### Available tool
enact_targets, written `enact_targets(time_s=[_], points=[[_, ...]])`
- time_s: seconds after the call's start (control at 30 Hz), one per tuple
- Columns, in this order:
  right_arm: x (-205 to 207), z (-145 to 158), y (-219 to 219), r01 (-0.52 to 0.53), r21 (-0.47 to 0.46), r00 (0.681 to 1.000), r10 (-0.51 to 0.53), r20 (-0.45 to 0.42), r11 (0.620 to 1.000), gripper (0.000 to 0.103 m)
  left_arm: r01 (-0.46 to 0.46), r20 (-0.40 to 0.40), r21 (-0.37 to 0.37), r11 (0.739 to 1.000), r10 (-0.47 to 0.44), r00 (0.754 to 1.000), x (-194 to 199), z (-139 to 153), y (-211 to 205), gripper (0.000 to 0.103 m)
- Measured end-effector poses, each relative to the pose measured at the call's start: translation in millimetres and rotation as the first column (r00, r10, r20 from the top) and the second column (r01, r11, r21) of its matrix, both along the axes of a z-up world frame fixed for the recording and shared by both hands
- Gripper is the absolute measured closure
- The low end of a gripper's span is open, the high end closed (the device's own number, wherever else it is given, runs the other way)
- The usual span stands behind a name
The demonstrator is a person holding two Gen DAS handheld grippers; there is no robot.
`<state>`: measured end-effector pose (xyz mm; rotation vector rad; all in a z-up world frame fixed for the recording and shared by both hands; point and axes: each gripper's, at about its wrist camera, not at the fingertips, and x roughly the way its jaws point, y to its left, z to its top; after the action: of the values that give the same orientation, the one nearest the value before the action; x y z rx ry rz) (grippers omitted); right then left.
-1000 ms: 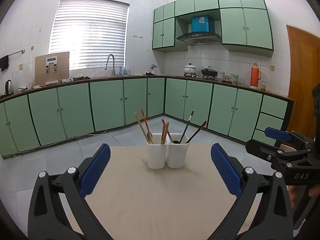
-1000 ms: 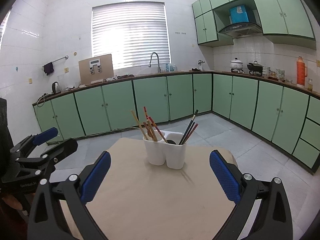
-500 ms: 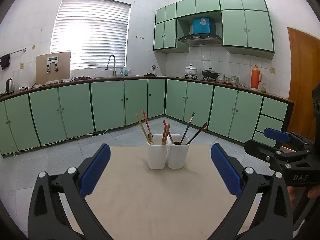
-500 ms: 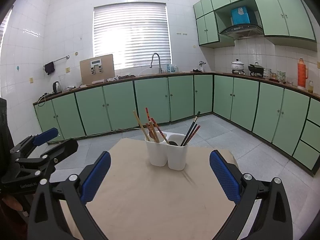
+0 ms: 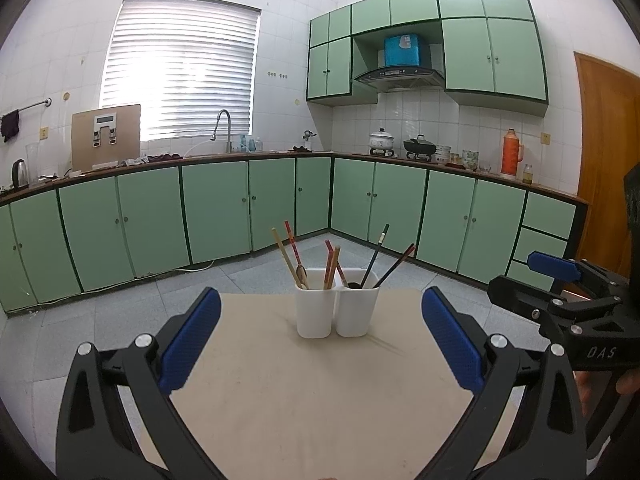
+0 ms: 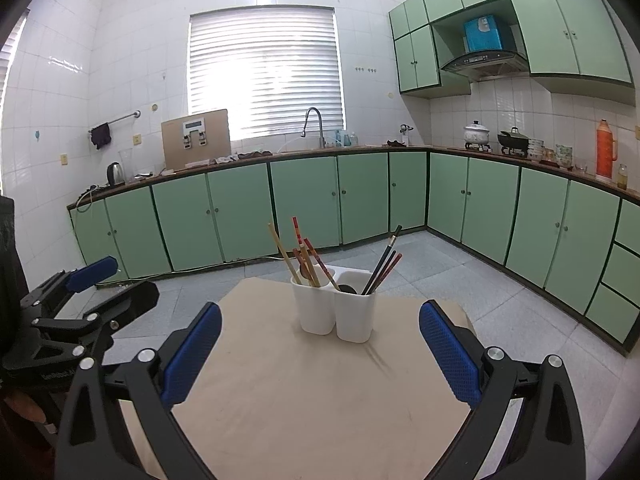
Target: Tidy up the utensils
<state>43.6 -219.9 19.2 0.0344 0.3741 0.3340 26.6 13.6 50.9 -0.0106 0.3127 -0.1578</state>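
A run of green cabinets (image 5: 216, 224) is wrapping around the far walls of the kitchen under a brown counter, well apart from the beige table (image 5: 320, 392) that is filling the foreground of both wrist views. The left gripper (image 5: 320, 344) is hovering above the near part of this table with its two blue-padded fingers (image 5: 188, 344) spread wide and holding nothing; the right gripper (image 6: 320, 350) is hovering the same way, its fingers (image 6: 450, 356) equally far apart and empty. Each gripper is showing up at the edge of the other's view, to the side of the table. Toward the far edge of the table, a white two-compartment holder (image 5: 337, 307) is standing upright, its two cups joined side by side. Its utensils are all standing with their long axes nearly vertical, handles pointing up and fanning outward. In the left compartment, four light and red chopsticks (image 5: 289, 252) are leaning, two tilting left and two nearer the divider, along with one wooden spoon (image 5: 301, 272) whose bowl is showing just above the rim. In the right compartment, dark chopsticks (image 6: 384, 260) are leaning up and to the right; two are showing clearly in the left view, three tips in the right view. A dark rounded utensil end (image 6: 347, 289) is sitting low inside that same cup.
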Motion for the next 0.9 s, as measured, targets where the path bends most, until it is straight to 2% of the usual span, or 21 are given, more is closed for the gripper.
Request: enact_targets(time_s=[0.9], points=[[1.2,-1.2,-0.5,-0.003,-0.003,1.000,0.003,0.000,1.000,0.006,-0.003,0.000,-0.002,1.000,0.003,1.000,-0.9,0.8,-0.1,0.006]])
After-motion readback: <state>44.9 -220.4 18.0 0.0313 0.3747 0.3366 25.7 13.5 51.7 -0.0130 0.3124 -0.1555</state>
